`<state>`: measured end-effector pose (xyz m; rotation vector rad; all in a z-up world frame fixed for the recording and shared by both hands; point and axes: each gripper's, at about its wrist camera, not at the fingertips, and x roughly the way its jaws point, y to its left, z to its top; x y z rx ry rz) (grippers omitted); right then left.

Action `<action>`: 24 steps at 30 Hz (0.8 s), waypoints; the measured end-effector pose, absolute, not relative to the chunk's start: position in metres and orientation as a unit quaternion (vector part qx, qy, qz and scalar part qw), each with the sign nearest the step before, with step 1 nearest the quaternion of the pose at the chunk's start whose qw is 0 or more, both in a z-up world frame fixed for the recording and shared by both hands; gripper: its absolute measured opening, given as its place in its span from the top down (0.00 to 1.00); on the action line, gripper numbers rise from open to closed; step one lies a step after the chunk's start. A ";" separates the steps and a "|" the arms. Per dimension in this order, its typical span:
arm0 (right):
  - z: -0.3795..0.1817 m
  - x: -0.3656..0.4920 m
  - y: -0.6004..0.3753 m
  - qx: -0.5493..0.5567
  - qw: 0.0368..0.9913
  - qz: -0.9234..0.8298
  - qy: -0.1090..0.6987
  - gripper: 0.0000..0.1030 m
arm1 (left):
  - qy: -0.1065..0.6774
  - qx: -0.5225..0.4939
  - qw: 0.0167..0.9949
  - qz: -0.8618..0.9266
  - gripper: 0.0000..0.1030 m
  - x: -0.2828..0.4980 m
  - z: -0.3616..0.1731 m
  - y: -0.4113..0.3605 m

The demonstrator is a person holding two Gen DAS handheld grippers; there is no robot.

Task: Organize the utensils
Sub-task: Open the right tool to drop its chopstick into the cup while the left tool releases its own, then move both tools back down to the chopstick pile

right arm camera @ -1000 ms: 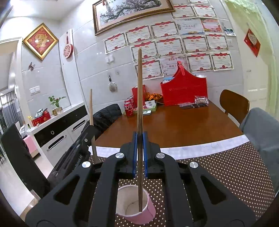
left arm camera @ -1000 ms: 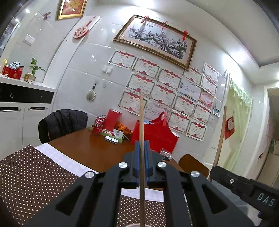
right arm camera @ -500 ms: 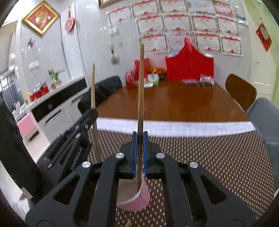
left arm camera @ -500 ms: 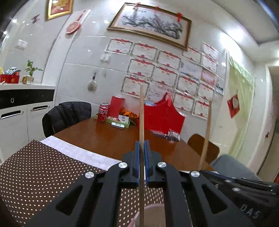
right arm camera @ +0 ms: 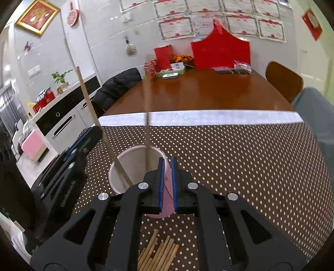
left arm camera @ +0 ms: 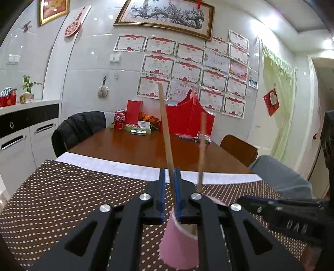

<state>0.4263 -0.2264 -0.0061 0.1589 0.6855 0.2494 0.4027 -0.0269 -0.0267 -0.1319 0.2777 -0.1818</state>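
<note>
On a brown polka-dot placemat (right arm camera: pixel 229 150) at the near end of a wooden tabletop (right arm camera: pixel 208 91), a pink paper cup (right arm camera: pixel 133 164) with a white interior stands upright and holds two wooden chopsticks. Seen from the right wrist, one chopstick (right arm camera: pixel 95 116) leans to the left against the cup's rim, its lower end down inside the cup, while the second chopstick (right arm camera: pixel 147 129) stands nearly upright against the far inner wall. The right gripper (right arm camera: pixel 167 183) hovers just above the near side of the cup, its blue-padded jaws parted by a narrow gap with nothing between them. A loose bundle of chopsticks (right arm camera: pixel 158 254) lies flat on the placemat beneath that gripper, close to the camera. The left gripper (right arm camera: pixel 83 146) shows at the left of that view, beside the cup.

From the left wrist, the left gripper (left arm camera: pixel 169 196) sits over the same cup (left arm camera: pixel 179 246), its jaws slightly apart; the leaning chopstick (left arm camera: pixel 166 133) passes through the gap and appears to rest against the right pad rather than being clamped. The other chopstick (left arm camera: pixel 201 150) rises just to the right, outside the jaws. The right gripper's black frame (left arm camera: pixel 288 214) reaches in from the right edge.

At the far end of the tabletop sit a red gift bag (left arm camera: pixel 187 121), a red drink can (left arm camera: pixel 119 123) and a green tray (left arm camera: pixel 133 128) of small packets. Rows of certificates (left arm camera: pixel 187 68) and a framed blossom picture (left arm camera: pixel 165 16) cover the tiled wall behind.
</note>
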 end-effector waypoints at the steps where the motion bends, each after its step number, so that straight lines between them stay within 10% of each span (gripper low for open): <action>1: -0.007 0.424 -0.227 0.079 0.931 0.118 0.336 0.93 | 0.137 -0.059 0.985 -0.088 0.82 0.399 -0.028 -0.026; 5: -0.009 0.414 -0.231 0.086 0.929 0.115 0.342 0.92 | 0.146 -0.044 0.984 -0.088 0.82 0.388 -0.030 -0.023; 9: -0.009 0.403 -0.231 0.093 0.926 0.113 0.348 0.36 | 0.158 -0.033 0.983 -0.085 0.80 0.375 -0.033 -0.019; 24: -0.001 0.350 -0.232 0.088 0.931 0.104 0.338 0.31 | 0.170 -0.012 0.981 -0.090 0.62 0.323 -0.023 -0.011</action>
